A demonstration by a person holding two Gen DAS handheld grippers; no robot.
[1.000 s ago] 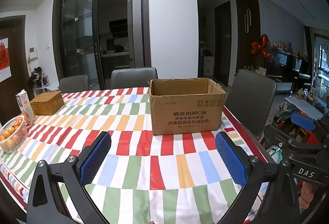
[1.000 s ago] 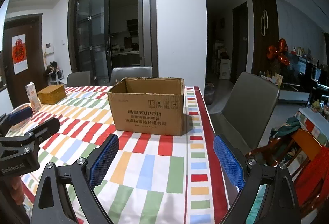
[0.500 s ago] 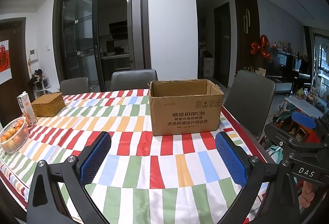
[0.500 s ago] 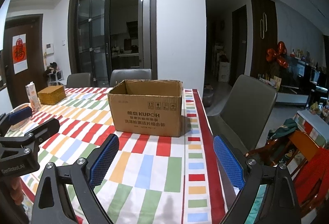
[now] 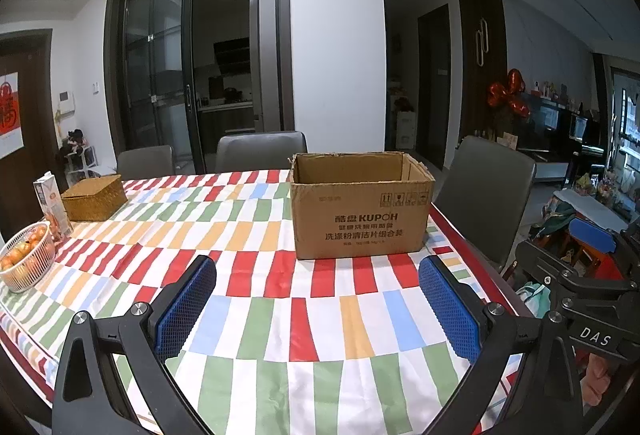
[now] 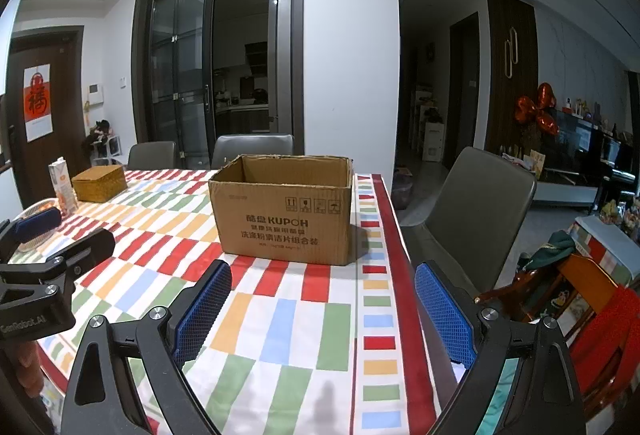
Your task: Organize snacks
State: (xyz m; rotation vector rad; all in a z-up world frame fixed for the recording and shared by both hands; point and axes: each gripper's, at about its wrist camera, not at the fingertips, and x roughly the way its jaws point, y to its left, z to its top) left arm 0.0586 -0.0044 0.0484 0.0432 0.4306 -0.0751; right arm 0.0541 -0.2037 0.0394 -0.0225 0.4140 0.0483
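Barely started, I'd say: open brown cardboard box [image 5: 362, 215] sits at 12 o'clock on the striped tablecloth [image 5: 256, 315], contents hidden. Left gripper [image 5: 316, 311] & right gripper [image 6: 322, 311] both spread wide, holding nothing. No snacks visible.

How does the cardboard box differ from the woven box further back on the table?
The cardboard box is open at the top with smooth printed sides; the woven box is shut under a lid and has a basket texture. The cardboard box looks bigger and taller, the woven box low. The cardboard box sits near the table's right edge, the woven box far left. Both are brown and rest on the striped tablecloth.
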